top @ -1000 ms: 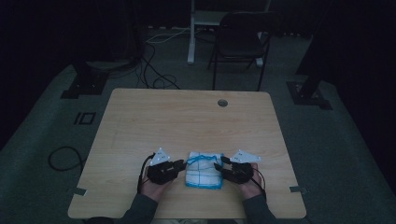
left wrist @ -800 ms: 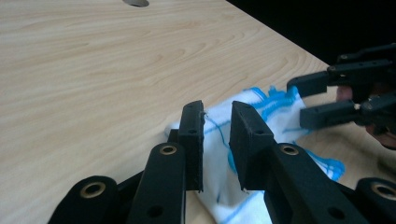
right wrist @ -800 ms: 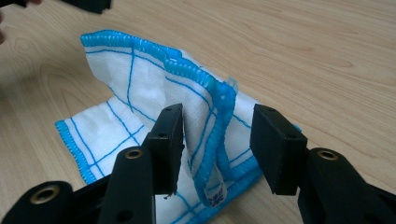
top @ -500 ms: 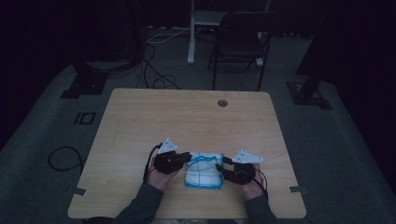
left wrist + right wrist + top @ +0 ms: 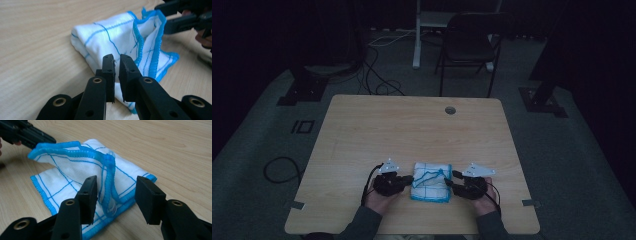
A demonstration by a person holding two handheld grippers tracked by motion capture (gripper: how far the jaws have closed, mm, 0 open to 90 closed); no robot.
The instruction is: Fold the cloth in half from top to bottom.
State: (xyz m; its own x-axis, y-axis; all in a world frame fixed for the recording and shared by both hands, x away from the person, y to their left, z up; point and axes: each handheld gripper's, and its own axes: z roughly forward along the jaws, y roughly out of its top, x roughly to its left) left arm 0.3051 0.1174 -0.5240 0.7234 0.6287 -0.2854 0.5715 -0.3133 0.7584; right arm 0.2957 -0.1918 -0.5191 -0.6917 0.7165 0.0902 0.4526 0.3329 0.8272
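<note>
Your cloth point(image 5: 431, 181) lies folded near the front edge of the counter point(image 5: 412, 125). Your left tool point(image 5: 116, 70) sits at the cloth's left side, its jaws pressed almost together on the near edge of the cloth. Your right tool point(image 5: 115, 191), at the cloth's right side, has its jaws wide apart around a raised blue hem. The cloth is soft, light and floppy, so pinch the thick stitched hem

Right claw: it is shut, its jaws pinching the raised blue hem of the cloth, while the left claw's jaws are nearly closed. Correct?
Not quite. The right claw is open: the right gripper view shows its jaws standing wide apart, with the raised blue hem of the cloth between them. The left claw has its jaws nearly closed, as stated.
</note>
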